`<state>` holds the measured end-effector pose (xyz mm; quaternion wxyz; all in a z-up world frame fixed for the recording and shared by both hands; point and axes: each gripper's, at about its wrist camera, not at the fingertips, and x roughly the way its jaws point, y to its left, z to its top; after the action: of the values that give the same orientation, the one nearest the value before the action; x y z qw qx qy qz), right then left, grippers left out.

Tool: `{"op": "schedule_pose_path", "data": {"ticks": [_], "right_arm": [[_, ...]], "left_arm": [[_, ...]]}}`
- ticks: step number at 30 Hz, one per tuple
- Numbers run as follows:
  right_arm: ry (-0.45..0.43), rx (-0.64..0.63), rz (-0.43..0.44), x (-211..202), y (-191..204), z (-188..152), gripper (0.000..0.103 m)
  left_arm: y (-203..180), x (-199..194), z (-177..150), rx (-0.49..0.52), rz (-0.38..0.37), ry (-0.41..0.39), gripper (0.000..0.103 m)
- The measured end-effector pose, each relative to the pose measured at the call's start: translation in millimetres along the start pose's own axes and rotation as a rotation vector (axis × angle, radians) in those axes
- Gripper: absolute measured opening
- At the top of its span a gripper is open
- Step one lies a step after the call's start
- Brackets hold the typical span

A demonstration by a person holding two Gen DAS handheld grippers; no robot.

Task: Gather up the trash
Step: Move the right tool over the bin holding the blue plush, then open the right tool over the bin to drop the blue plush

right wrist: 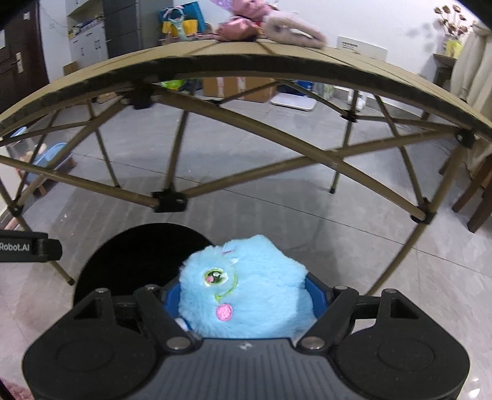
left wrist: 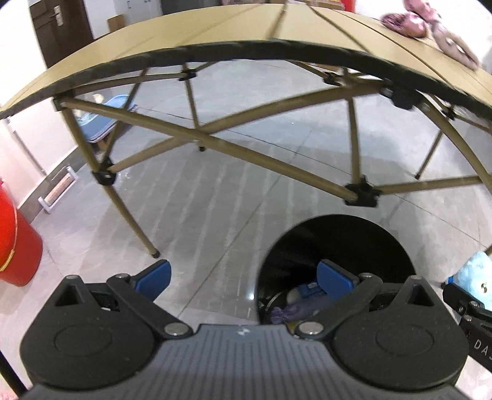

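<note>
Holding the blue plush toy [right wrist: 246, 289] between its pads, your right tool [right wrist: 246, 303] is the nearer one: the black bin [right wrist: 123, 261] opens just ahead and to its left. Your left tool [left wrist: 243, 274] is open and empty. Farther, pink plush items [right wrist: 264, 27] lie on the bench [right wrist: 369, 64].

Not much to read here. In the right wrist view, white letters "Robot.AI" sit on a black bar [right wrist: 29, 247] poking in at the left edge; the word looks cut off at the start. In the left wrist view, a black part [left wrist: 478, 341] at the right edge shows "DA", probably the start of a longer word.
</note>
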<state>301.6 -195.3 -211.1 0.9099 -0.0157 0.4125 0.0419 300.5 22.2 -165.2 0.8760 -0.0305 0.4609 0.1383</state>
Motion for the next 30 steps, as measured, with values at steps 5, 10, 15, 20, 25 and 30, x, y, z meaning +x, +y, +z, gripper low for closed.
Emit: {"op": "schedule_pose_path", "data": {"ticks": [5, 10, 15, 20, 25, 30], "right_arm": [[-0.007, -0.023, 0.03, 1, 26, 4, 0.076], [-0.001, -0.044, 0.055, 6, 49, 7, 0.076], [0.013, -0.057, 0.072, 13, 67, 8, 0.076], [0.036, -0.066, 0.085, 24, 84, 8, 0.076], [0.073, -0.056, 0.093, 38, 93, 5, 0.076], [0.099, -0.055, 0.096, 49, 102, 1, 0.076]], "left_arm": [[22, -1, 2, -0.027, 0.018, -0.008, 0.103], [40, -4, 1, -0.041, 0.034, -0.018, 0.103], [50, -5, 1, -0.033, 0.072, -0.039, 0.103], [61, -6, -1, -0.038, 0.091, -0.039, 0.103], [70, -2, -3, -0.047, 0.114, -0.031, 0.103], [75, 4, -5, -0.047, 0.134, -0.013, 0.103]]}}
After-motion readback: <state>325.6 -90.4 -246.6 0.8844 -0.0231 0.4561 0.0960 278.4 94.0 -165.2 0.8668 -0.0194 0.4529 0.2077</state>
